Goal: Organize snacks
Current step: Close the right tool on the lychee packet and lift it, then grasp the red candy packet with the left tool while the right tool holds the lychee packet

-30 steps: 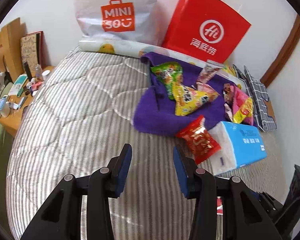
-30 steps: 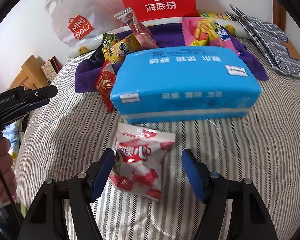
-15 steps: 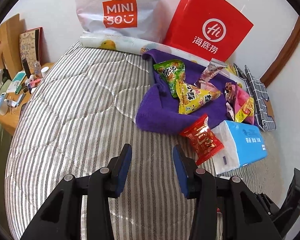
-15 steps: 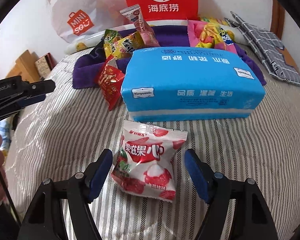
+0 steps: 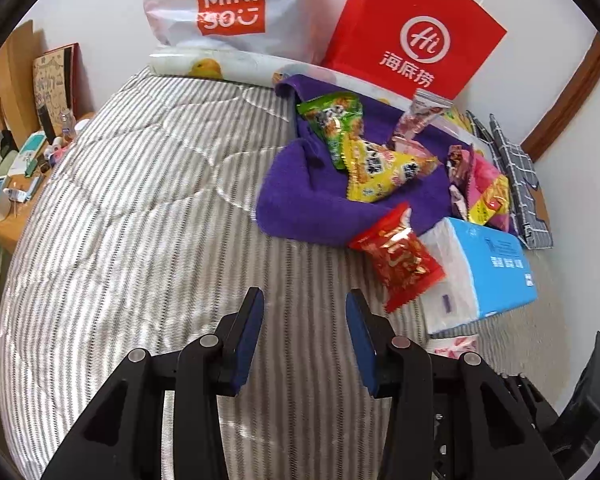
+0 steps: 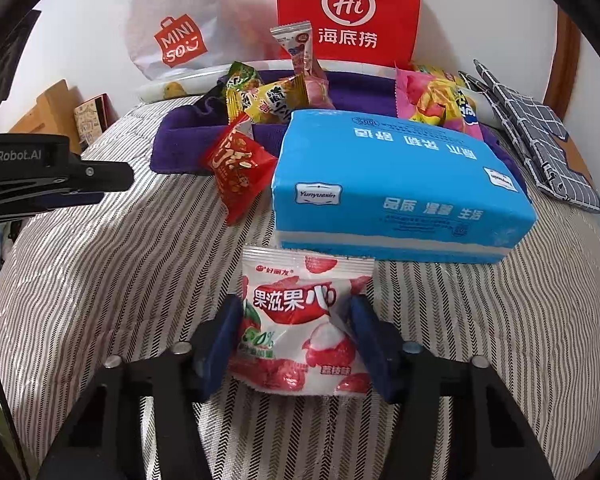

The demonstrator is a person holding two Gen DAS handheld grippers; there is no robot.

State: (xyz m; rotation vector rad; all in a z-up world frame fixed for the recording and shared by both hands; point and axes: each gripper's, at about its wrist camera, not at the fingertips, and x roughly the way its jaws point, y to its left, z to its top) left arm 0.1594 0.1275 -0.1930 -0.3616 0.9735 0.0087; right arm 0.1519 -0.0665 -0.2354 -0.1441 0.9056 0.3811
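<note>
A white and red lychee snack packet (image 6: 296,336) lies on the striped bedspread (image 6: 120,272), in front of a blue tissue pack (image 6: 400,184). My right gripper (image 6: 296,312) is closing on the packet, and its blue pads touch both sides of it. My left gripper (image 5: 304,304) hovers open over bare bedspread (image 5: 140,220) with nothing between its fingers. A red snack packet (image 5: 400,256) leans against the tissue pack (image 5: 488,268). Green (image 5: 334,124), yellow (image 5: 384,172) and pink (image 5: 484,184) snack packets lie on a purple towel (image 5: 300,200).
A red paper bag (image 5: 416,40) and a white Miniso bag (image 5: 228,4) stand against the wall at the head of the bed. A checked cloth (image 5: 516,176) lies at the right edge. A cluttered wooden side table (image 5: 16,184) stands left of the bed.
The right gripper's jaws have narrowed onto the lychee packet, which now sits deeper between them. The left gripper has hardly moved and stays equally open.
</note>
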